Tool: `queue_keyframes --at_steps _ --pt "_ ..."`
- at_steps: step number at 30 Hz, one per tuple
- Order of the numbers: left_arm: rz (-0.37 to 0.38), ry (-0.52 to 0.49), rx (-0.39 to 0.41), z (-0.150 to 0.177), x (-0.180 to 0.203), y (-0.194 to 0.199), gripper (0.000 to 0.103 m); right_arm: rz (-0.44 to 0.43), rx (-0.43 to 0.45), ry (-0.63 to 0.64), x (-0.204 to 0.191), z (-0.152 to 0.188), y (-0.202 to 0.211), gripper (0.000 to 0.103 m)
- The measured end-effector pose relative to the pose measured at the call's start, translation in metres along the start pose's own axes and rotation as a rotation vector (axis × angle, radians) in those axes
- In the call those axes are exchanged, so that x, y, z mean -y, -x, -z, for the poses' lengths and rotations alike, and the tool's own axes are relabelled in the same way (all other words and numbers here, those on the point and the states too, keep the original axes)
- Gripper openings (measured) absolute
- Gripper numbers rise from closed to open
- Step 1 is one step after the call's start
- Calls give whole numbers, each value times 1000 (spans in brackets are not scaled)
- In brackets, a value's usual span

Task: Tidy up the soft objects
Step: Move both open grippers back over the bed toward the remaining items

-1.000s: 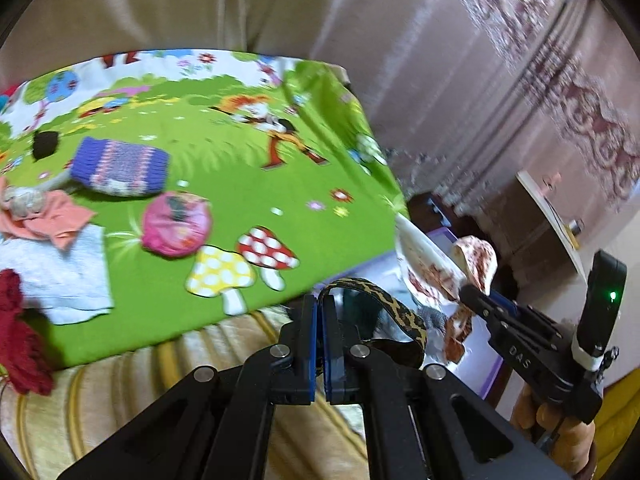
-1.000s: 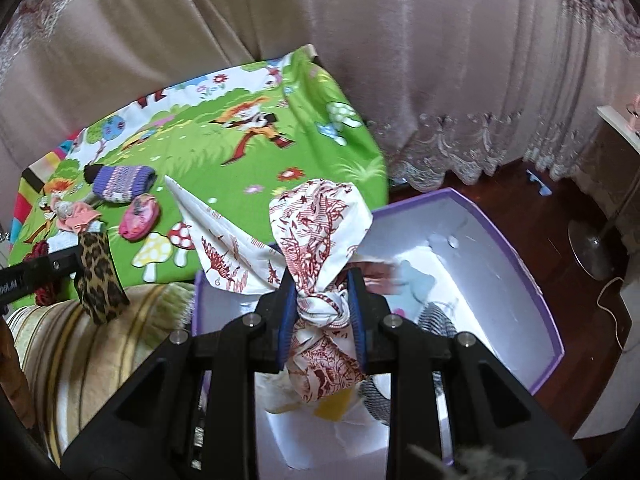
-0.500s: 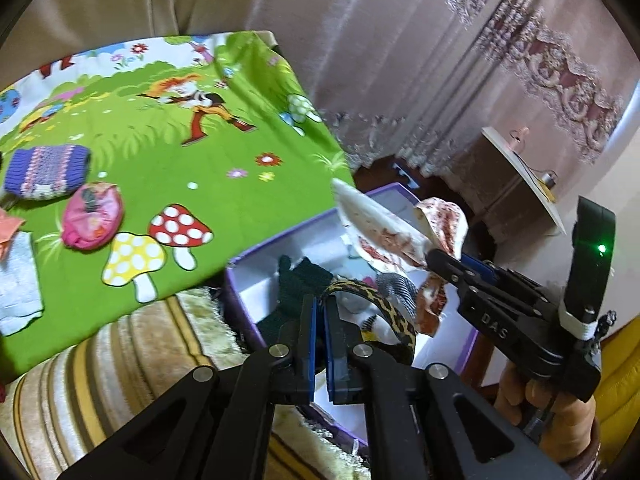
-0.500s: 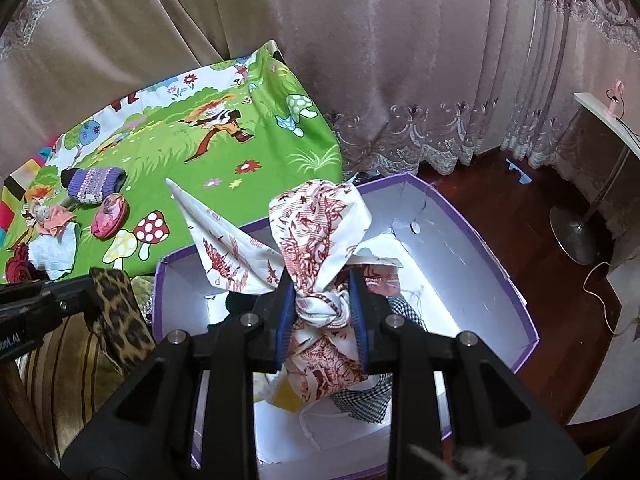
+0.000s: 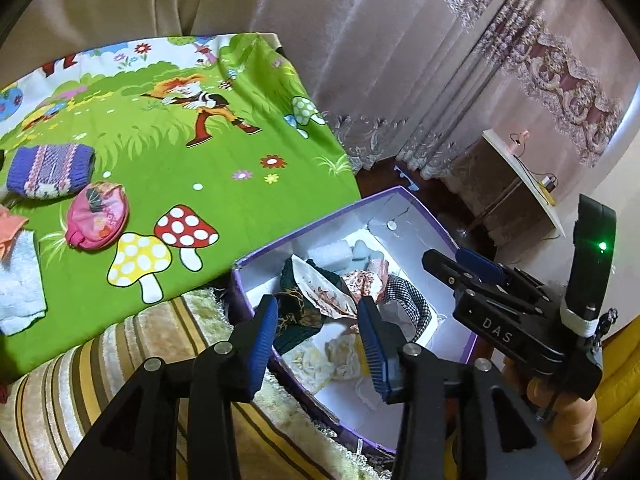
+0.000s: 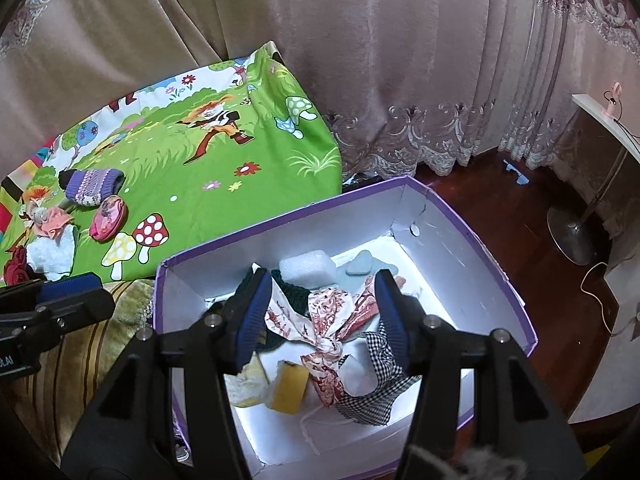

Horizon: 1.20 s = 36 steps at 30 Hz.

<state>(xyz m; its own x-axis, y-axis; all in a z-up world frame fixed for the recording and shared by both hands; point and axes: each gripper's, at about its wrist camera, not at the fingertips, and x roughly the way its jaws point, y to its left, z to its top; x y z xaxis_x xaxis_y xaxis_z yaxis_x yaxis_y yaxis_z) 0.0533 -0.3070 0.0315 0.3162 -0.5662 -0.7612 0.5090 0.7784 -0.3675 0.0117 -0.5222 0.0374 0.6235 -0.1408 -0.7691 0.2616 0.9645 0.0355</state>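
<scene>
both claws over the purple box (image 6: 460, 216) | left gripper (image 5: 316, 336) and right gripper (image 6: 320, 316) jaws opening, nothing pinched | printed scarf (image 6: 332, 320) lying inside the box | imo lift straight up before heading for the purple knit (image 5: 48, 170) on the green cloth (image 5: 224, 152) beside the box

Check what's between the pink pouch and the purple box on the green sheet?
Nothing lies there: between the pink pouch and the purple box there is only bare green sheet with printed mushrooms. The left wrist view shows it best.
</scene>
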Motion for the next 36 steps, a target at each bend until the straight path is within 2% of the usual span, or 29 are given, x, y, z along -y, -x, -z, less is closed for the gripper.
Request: queue_keyframes --at_steps 11,19,27,36 --pt "-7 18 25 -1 -12 8 43 -15 4 36 -17 -5 4 59" --pt "-34 58 70 -9 -38 29 43 -39 5 76 -43 -13 3 62" --pt "-100 95 123 -24 -85 59 43 -94 6 150 -91 -30 -4 63" --pt "-204 148 187 -45 -164 110 43 -149 11 295 -169 -52 -23 67"
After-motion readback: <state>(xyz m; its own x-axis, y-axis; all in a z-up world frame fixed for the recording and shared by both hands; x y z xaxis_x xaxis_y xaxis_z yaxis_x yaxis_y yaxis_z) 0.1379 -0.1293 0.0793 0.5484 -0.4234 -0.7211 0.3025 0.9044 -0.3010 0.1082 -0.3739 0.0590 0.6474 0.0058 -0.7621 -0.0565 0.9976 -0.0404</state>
